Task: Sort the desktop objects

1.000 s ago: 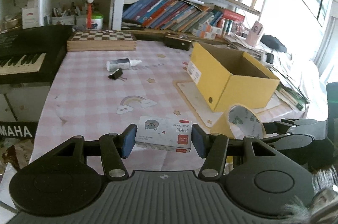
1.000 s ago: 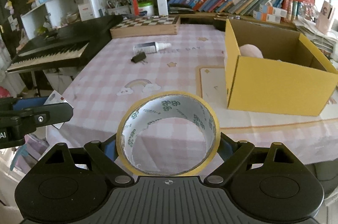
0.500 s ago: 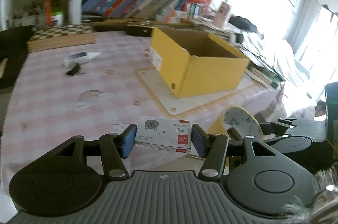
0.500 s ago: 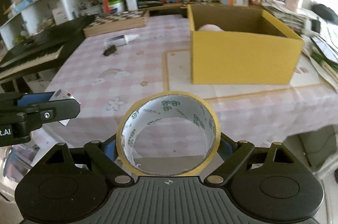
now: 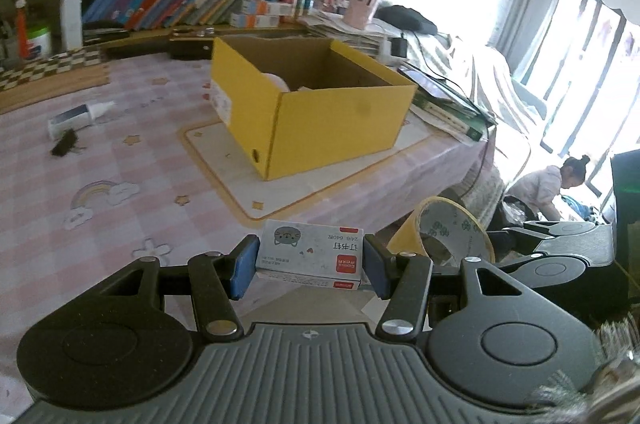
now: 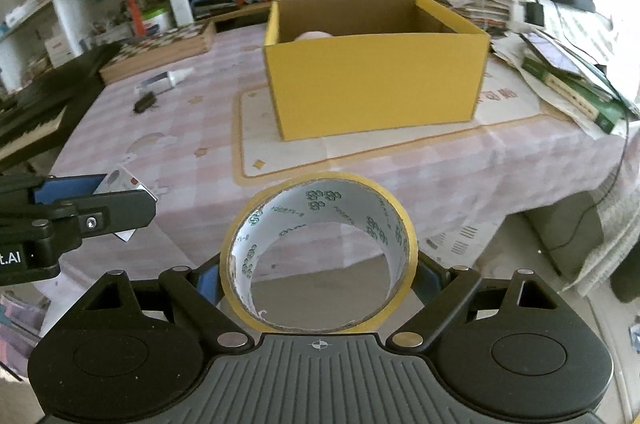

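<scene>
My left gripper (image 5: 310, 266) is shut on a small white staple box (image 5: 310, 252) with a cat drawing, held in the air near the table's front edge. My right gripper (image 6: 318, 280) is shut on a roll of yellow tape (image 6: 318, 256), its hole facing the camera. The tape roll (image 5: 440, 228) also shows at the right of the left wrist view, and the left gripper (image 6: 96, 208) with the box at the left of the right wrist view. An open yellow cardboard box (image 6: 376, 80) stands ahead on a mat, with a pale round thing (image 6: 314, 35) inside.
A white glue bottle (image 5: 80, 114) and a black binder clip (image 5: 64, 146) lie on the pink checked tablecloth (image 5: 120, 152) at the left. A chessboard box (image 6: 168, 46) and bookshelves are behind. Stacked papers and books (image 6: 568, 72) sit right of the yellow box. A person (image 5: 548, 184) sits far right.
Both grippers have swung to the right with their loads still held. The yellow box now sits nearer the middle of both views, and the keyboard has slid out at the left.
</scene>
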`<state>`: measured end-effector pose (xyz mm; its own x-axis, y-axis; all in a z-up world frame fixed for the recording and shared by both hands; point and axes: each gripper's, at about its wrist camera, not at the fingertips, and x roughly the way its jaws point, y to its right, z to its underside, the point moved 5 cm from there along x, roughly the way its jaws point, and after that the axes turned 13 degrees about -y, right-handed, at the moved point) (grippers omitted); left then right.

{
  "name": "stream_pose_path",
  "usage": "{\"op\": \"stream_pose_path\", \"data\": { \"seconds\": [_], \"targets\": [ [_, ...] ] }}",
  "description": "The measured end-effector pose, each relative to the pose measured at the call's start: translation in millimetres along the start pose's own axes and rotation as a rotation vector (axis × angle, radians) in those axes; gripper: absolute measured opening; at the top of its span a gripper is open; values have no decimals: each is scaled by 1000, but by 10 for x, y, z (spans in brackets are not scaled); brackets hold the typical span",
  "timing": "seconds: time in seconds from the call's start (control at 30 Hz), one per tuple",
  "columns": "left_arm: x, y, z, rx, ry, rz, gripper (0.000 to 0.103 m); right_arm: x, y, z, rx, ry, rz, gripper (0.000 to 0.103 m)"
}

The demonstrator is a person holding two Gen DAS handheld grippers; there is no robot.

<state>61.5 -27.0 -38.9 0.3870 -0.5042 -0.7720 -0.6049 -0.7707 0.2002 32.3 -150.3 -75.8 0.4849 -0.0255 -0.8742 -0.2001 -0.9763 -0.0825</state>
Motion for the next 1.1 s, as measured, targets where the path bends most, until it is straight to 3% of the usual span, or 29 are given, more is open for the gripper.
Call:
{"op": "stream_pose_path", "data": {
  "seconds": [1.1],
  "targets": [
    [852,863,-872,89,-24,53,53,153,1208,-497,69,-30,29,91]
  ]
}}
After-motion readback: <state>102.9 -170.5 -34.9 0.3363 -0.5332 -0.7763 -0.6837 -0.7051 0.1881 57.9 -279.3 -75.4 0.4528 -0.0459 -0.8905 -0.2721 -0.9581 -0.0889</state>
